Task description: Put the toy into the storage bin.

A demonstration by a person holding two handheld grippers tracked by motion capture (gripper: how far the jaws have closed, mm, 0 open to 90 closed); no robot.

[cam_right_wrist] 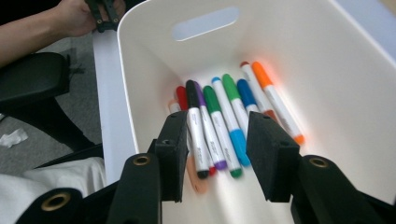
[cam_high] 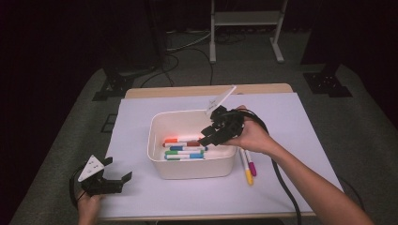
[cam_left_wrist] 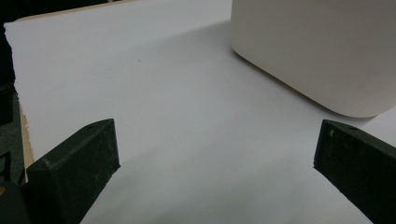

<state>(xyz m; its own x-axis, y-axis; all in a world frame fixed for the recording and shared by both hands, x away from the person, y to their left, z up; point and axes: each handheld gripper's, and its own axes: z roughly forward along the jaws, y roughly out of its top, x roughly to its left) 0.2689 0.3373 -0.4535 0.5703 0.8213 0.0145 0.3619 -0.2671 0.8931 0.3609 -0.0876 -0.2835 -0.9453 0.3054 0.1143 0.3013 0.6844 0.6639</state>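
Right gripper (cam_high: 206, 139) in my right hand (cam_high: 251, 133) hangs over the right part of the white bin (cam_high: 157, 154), jaws apart w/ nothing between them; no pad presses on anything. Markers (cam_high: 184, 149) lie side by side on the bin floor, abt in the middle. In the right gripper view I look down btw my two black jaws at them (cam_right_wrist: 219, 121): orange, blue, green, purple, black and red caps, close together and mostly parallel. Two more markers (cam_high: 248, 166), one yellow and one pink, lie on the white sheet (cam_high: 281, 117) just beside the bin's right wall. Left gripper (cam_high: 115, 176) rests low on the sheet near the front left corner, jaws wide open, well apart from the bin.
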